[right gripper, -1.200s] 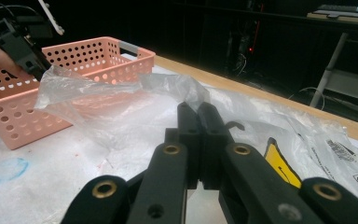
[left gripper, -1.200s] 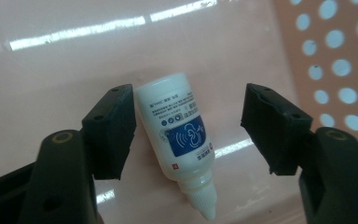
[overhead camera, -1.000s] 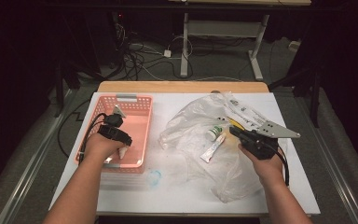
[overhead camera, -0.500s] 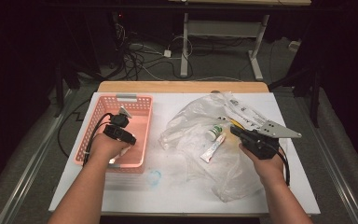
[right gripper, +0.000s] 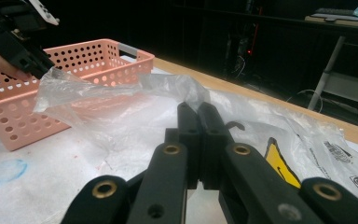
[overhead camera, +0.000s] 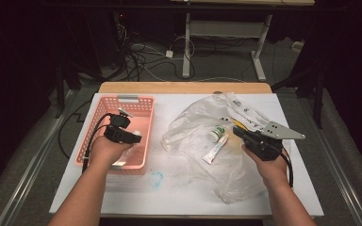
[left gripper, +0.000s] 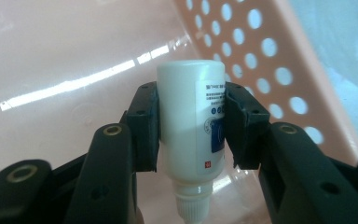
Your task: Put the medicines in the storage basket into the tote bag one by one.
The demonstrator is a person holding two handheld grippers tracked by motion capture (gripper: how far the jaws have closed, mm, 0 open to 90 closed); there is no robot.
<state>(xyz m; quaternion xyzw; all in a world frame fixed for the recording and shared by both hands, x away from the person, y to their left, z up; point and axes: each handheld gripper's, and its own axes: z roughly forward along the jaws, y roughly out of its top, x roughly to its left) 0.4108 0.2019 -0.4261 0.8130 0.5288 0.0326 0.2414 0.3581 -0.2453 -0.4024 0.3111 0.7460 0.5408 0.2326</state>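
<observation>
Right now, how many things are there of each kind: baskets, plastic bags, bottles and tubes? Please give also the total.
Baskets: 1, the pink basket.
Plastic bags: 1, the clear bag.
Bottles: 2, the white bottle in the left claw and a green-capped bottle.
Tubes: 1, the white tube.
Total: 5.

Landmark: basket (overhead camera: 134,106), on the left part of the table (overhead camera: 179,188)
- In the basket: bottle (left gripper: 189,121), cap end toward the camera, between the jaws of the left gripper (overhead camera: 131,136), which sits over the basket's near right part
- Right of the basket: plastic bag (overhead camera: 202,122), spread flat on the table
- On the bag, further right of the basket: small jar (overhead camera: 217,133), with a tube (overhead camera: 215,149) just in front of it
- Far right of the basket: right gripper (overhead camera: 240,133), over the bag's right part
</observation>
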